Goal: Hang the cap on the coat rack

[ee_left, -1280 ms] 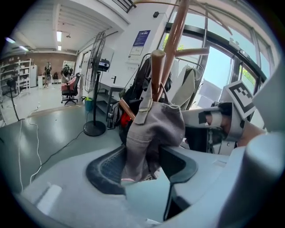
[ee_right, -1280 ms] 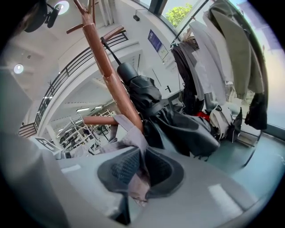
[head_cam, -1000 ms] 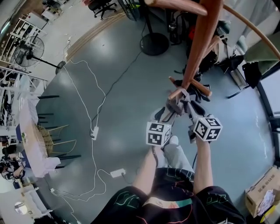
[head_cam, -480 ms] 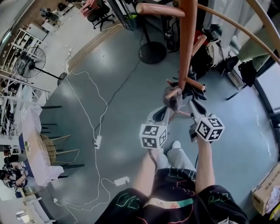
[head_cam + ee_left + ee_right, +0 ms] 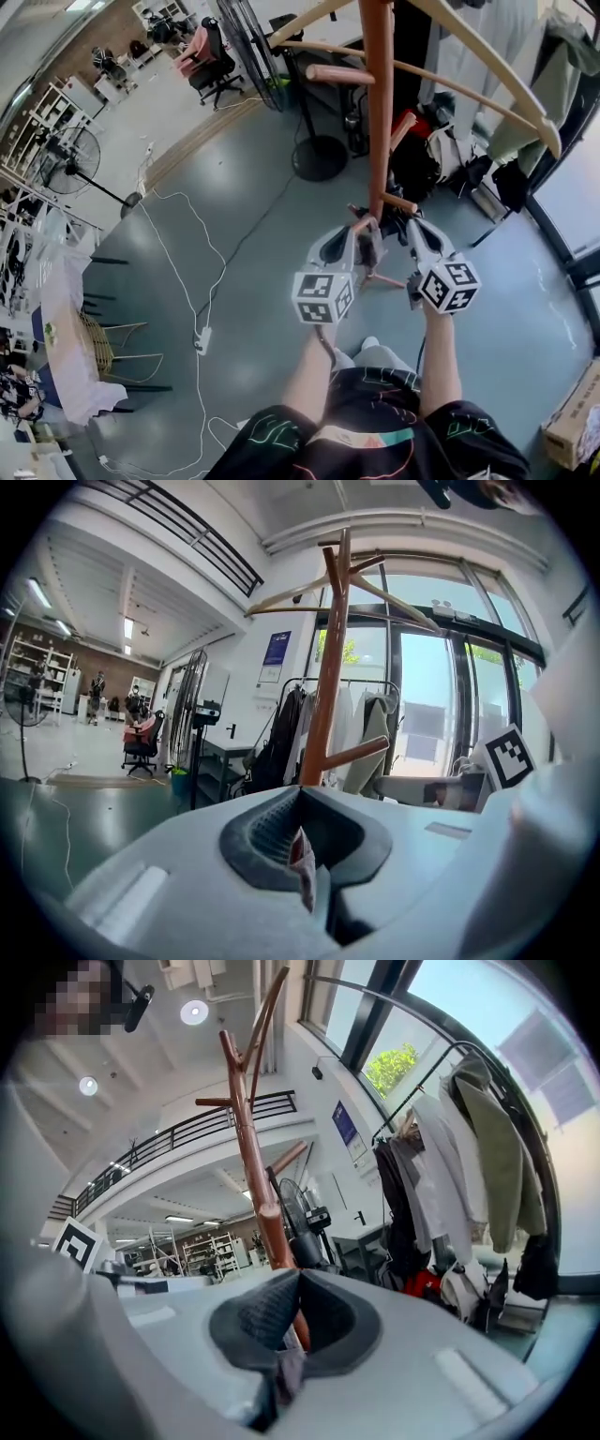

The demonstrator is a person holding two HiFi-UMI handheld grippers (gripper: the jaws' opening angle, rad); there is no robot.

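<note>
1. Two grippers are being held side by side, the left gripper (image 5: 354, 234) and the right gripper (image 5: 409, 232), both with jaws closed.
2. Left jaws are pinching a thin pale strip of the cap (image 5: 372, 251); right jaws are clamping a grey fold of it.
3. The cap is hanging between them, just beside a low peg (image 5: 398, 202) of the coat rack (image 5: 378, 112); whether it is touching the peg is unclear.
4. Beyond, coats (image 5: 469, 1166) are hanging, and a fan (image 5: 61, 155) is standing on the floor (image 5: 253, 225).
</note>
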